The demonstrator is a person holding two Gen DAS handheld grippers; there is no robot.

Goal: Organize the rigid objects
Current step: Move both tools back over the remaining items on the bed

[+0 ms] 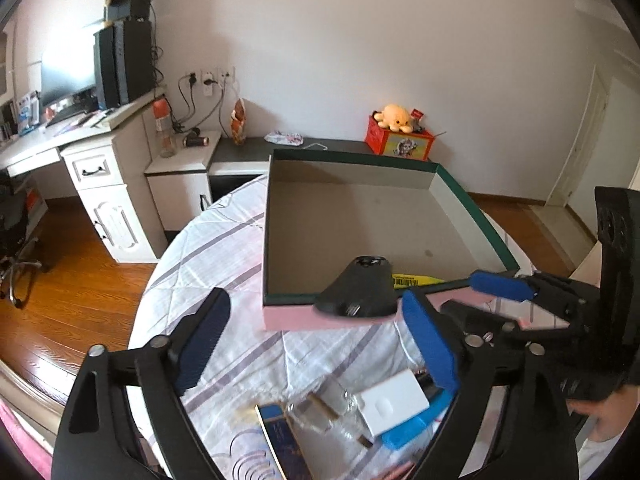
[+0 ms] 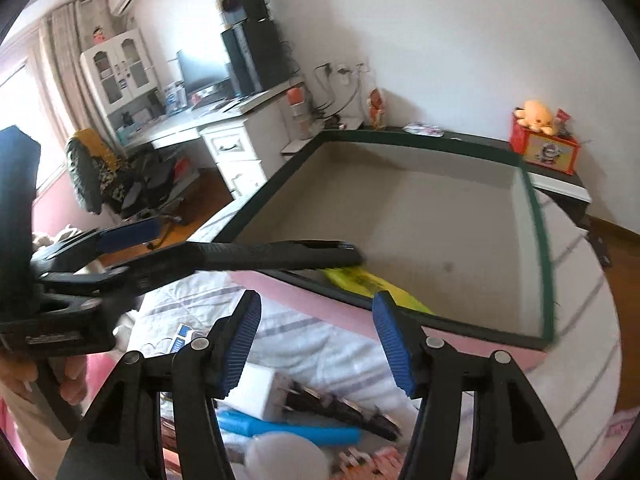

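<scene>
Standing wide apart over the quilt, the blue-padded fingers of the left hand-held gripper (image 1: pixel 316 344) hold nothing. The right hand-held gripper (image 2: pixel 316 344) is about half open and also empty, its blue ribbed pads clear of everything below.

The landmark is the large shallow cardboard box with a dark green rim and pink outer wall (image 1: pixel 288 320), lying on the white bed quilt with grey and pink stripes (image 1: pixel 224 240). A flat black plastic device with a round end (image 1: pixel 360 288) rests across the box's near rim, partly inside and partly overhanging the pink wall; no pad touches it. Just behind it, on the box floor by the near wall, lies a yellow packet with a barcode label (image 1: pixel 416 281).

In front of the box, on the quilt below the left hand-held gripper, sits a cluster of loose items: a white square charger block (image 1: pixel 394 402), a bright blue flat plastic case (image 1: pixel 416 424) partly under it, a clear glass bottle (image 1: pixel 324 410) lying on its side, and a dark blue booklet with gold edging (image 1: pixel 286 440). From the right wrist view, a black ridged object (image 2: pixel 352 412) lies next to the charger, too blurred to identify.

Beyond the box's far side, a red printed box (image 1: pixel 400 142) carries an orange plush octopus (image 1: pixel 396 117).
</scene>
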